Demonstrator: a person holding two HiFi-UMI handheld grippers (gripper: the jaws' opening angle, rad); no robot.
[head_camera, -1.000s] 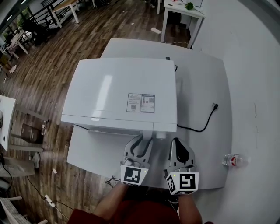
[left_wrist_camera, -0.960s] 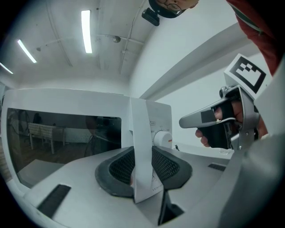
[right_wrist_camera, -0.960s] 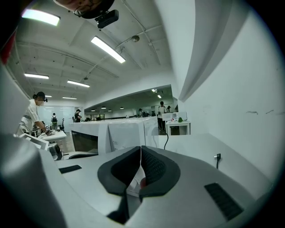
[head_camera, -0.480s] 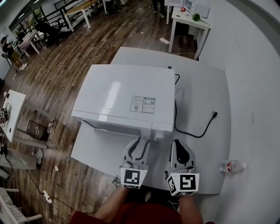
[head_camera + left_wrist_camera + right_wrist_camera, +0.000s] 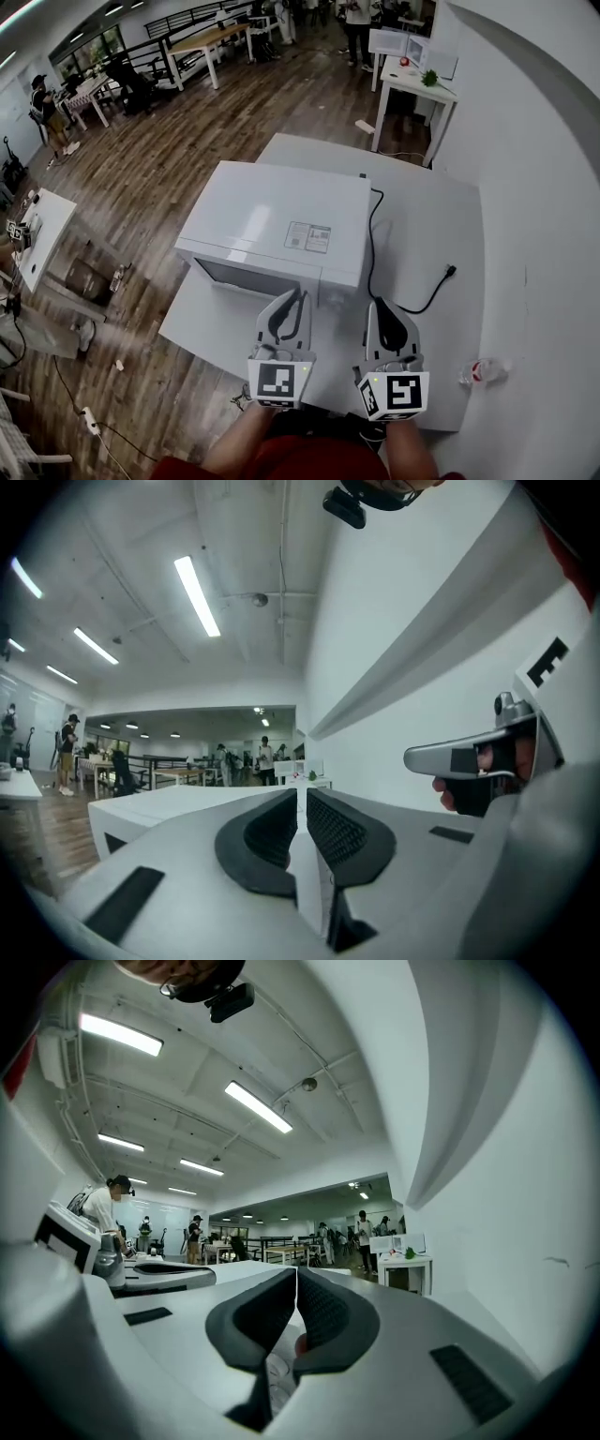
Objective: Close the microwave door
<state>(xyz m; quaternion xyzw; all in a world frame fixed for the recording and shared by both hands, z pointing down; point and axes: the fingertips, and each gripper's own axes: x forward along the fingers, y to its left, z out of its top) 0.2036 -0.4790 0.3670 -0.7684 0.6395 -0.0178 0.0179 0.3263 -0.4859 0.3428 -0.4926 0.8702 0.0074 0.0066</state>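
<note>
**A:** What are the two grippers doing?

**B:** The left gripper [image 5: 291, 298] is closing. Only a thin slit is left between its jaws, and nothing is in it. The right gripper [image 5: 381, 309] has its jaws tip to tip and is also empty. Both point level and touch nothing.

**A:** And the microwave?

**B:** The microwave [image 5: 281, 220] sits on the white table [image 5: 427, 234], at twelve o'clock from the left gripper and eleven from the right. It is near both but apart from them. Its door [image 5: 258, 279], the dark-windowed front facing the person, looks flush with the casing. I cannot tell whether the latch has caught.

**A:** If it needs another push, how will it handle?

**B:** I'd expect a stiff, light panel that swings easily, then resists at the latch. It likely needs a firm press with closed jaw tips, with no gripping. Push on the frame at the free edge, beside the control strip at the door's three o'clock end, rather than on the window. The casing looks smooth, so tips could slide.

**A:** Anything in the way?

**B:** No. A power cord [image 5: 412, 305] trails at one o'clock from the right gripper. A water bottle [image 5: 483, 371] lies at four o'clock, by the table's edge.
</note>
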